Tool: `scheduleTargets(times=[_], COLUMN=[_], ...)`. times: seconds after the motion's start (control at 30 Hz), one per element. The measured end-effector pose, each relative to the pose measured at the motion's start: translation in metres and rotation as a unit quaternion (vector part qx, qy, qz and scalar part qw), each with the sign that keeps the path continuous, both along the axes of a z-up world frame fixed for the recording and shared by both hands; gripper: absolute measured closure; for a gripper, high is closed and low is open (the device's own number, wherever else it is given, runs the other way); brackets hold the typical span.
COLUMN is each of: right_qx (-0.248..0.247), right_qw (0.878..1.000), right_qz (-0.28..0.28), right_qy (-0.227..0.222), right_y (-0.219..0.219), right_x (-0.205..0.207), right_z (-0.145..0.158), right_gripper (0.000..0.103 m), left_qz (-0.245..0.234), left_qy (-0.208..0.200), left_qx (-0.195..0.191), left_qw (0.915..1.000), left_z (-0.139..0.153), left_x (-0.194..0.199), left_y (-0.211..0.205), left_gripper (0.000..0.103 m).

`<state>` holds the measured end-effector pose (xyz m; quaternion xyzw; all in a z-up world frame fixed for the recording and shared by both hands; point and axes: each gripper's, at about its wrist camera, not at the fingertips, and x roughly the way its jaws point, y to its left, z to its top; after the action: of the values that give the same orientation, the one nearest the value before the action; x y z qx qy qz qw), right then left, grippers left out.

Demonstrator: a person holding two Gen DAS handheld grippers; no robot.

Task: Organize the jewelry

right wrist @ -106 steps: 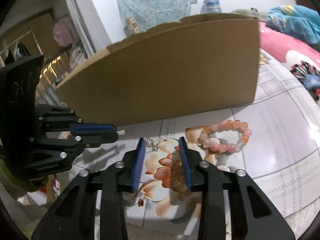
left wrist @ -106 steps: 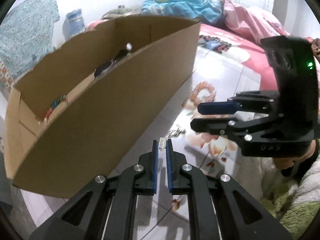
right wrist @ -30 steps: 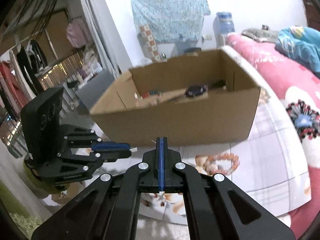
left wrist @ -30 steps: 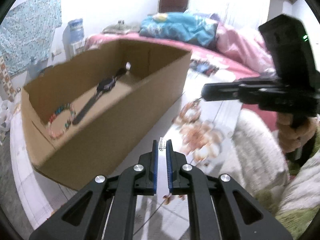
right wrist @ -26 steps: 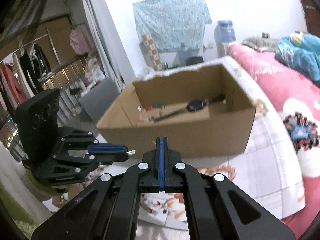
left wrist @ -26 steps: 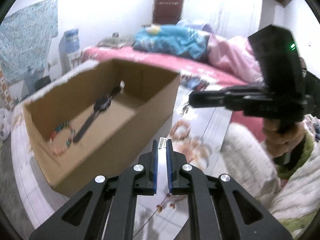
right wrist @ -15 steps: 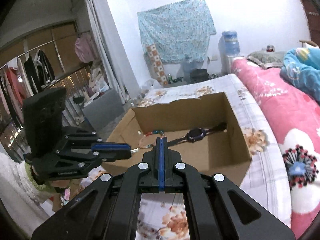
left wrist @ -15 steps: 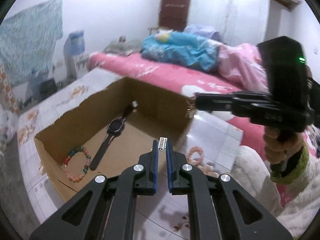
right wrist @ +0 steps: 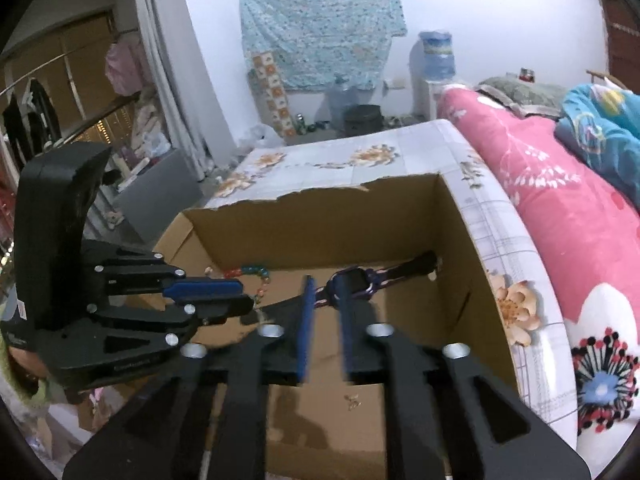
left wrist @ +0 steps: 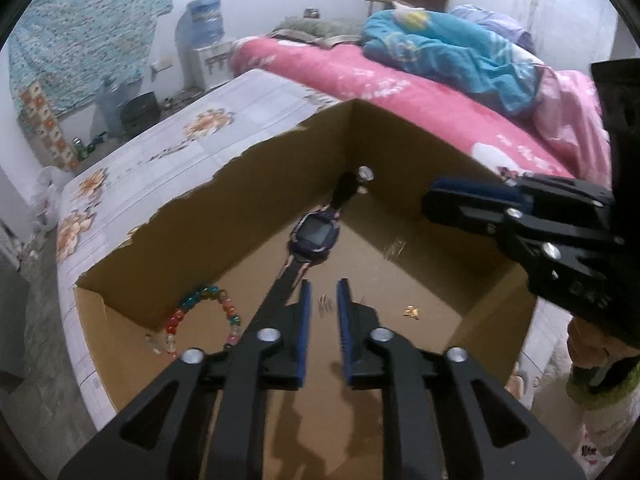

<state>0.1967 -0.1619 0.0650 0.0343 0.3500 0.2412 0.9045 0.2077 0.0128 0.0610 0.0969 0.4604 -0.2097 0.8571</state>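
Both grippers are being held over the open cardboard box (left wrist: 208,216), the left gripper (left wrist: 321,304) and the right gripper (right wrist: 323,312) each parted narrowly with nothing between the fingers. Inside the box, a watch (left wrist: 314,236), a beaded bracelet (left wrist: 200,316) and small metal pieces (left wrist: 325,301) are lying on the floor.

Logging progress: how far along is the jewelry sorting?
Done: watch, bead bracelet, silver piece and gold piece lie in the cardboard box. In hand: nothing; left tool and right tool are open above it. Left: cannot tell; no jewelry shows outside.
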Motion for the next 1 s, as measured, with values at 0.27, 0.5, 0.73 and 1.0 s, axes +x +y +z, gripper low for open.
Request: scheduleTargets(times=[0.27, 0.5, 0.73, 1.0], right_qx=[0.001, 0.045, 0.085, 0.114], right_qw=[0.999, 0.997, 0.993, 0.990], right_qz=[-0.018, -0.026, -0.040, -0.071], right_qy=[-0.034, -0.062, -0.071, -0.051], right_y=[-0.009, -0.027, -0.045, -0.066], right_x=[-0.021, -0.055, -0.096, -0.133], right_z=[0.013, 0.037, 0.041, 0.023], right_gripper=[0.061, 0.050, 0.043, 0.043], left_qz=[0.026, 0.015, -0.008, -0.036], left_qy=[-0.019, -0.062, -0.091, -0.082], left_qx=[0.000, -0.033, -0.064, -0.087], left_qw=[0.9995, 0.9974, 0.9938, 0.9921], left_z=[0.009, 0.036, 0.049, 0.037], left_x=[-0.007, -0.044, -0.095, -0.137], left_y=[0.006, 0.008, 0.012, 0.013], left_gripper=[0.077, 0.067, 0.056, 0.052])
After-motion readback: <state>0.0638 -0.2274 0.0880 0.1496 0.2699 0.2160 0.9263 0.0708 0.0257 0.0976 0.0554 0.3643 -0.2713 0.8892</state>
